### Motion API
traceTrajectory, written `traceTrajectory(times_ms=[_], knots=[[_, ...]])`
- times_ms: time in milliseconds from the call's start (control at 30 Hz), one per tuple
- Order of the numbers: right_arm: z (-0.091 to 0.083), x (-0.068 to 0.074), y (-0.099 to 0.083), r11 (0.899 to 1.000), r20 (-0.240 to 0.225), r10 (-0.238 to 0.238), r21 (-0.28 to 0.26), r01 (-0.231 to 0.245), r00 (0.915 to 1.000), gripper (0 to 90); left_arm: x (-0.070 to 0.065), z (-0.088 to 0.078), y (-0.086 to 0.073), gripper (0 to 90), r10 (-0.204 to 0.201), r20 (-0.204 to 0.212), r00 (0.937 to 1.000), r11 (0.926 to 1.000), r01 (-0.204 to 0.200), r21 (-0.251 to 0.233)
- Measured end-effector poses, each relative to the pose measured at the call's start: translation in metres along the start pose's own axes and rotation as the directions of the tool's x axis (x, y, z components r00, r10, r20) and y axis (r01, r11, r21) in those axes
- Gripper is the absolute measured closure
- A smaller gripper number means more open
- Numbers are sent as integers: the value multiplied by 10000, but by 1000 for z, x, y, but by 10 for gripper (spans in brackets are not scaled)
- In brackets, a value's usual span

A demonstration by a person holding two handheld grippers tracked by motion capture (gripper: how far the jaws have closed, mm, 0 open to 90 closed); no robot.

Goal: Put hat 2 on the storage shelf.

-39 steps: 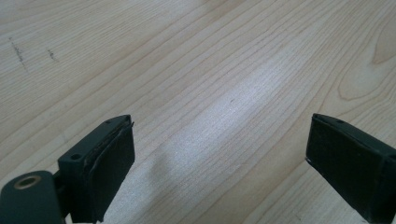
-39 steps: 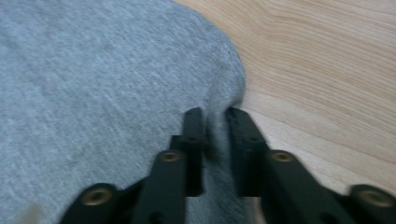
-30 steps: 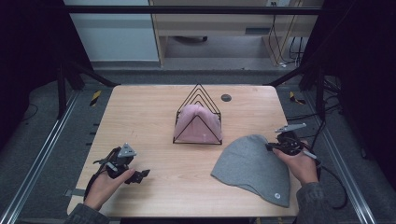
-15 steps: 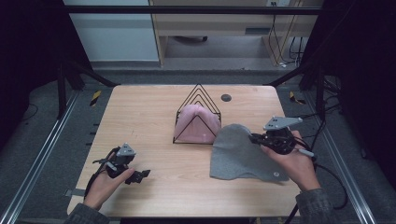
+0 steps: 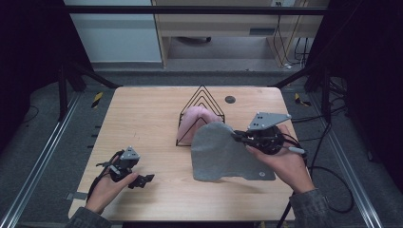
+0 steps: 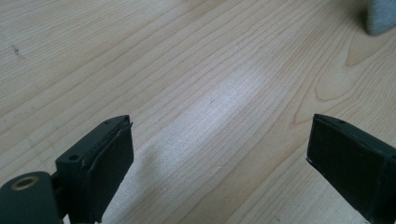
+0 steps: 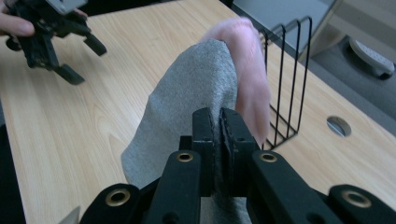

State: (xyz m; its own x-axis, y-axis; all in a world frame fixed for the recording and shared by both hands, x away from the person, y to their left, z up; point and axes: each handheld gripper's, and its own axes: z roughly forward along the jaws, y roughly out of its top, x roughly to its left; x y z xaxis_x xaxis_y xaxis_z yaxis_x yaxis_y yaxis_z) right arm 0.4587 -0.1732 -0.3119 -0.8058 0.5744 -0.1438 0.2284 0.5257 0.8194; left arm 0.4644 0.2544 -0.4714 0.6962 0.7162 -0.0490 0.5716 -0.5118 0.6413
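High view: one grey beanie (image 5: 223, 152), one pink hat (image 5: 195, 123) and one black wire rack (image 5: 202, 102) sit mid-tabletop (image 5: 142, 109). The pink hat seems tucked inside the rack. The right claw (image 5: 237, 137) is clamped on the beanie's lifted edge; the left claw (image 5: 142, 180) gapes wide and empty near the front-left corner.

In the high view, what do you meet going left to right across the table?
Left claw → pink hat in the black wire rack → right claw, pinching the grey beanie.
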Motion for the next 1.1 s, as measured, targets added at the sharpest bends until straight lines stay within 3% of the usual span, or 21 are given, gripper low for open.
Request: traceTrajectory(times_ms=[300,467,700,1100], knots=[[10,10,29,9975,-307,-472,-548,455,9984,856,0,0,1,72,77,131,9999,9999,-75,-156],[17,13,40,9966,-548,-471,-698,432,9974,856,-1,-1,2,73,93,208,9997,9997,-88,-239],[25,22,56,9947,-772,-755,-762,696,9942,856,1,-7,5,90,52,151,9999,9963,-39,-855],[26,30,80,9899,-807,-1332,-597,1286,9878,856,-7,-11,11,116,454,501,9977,9908,-386,-1297]])
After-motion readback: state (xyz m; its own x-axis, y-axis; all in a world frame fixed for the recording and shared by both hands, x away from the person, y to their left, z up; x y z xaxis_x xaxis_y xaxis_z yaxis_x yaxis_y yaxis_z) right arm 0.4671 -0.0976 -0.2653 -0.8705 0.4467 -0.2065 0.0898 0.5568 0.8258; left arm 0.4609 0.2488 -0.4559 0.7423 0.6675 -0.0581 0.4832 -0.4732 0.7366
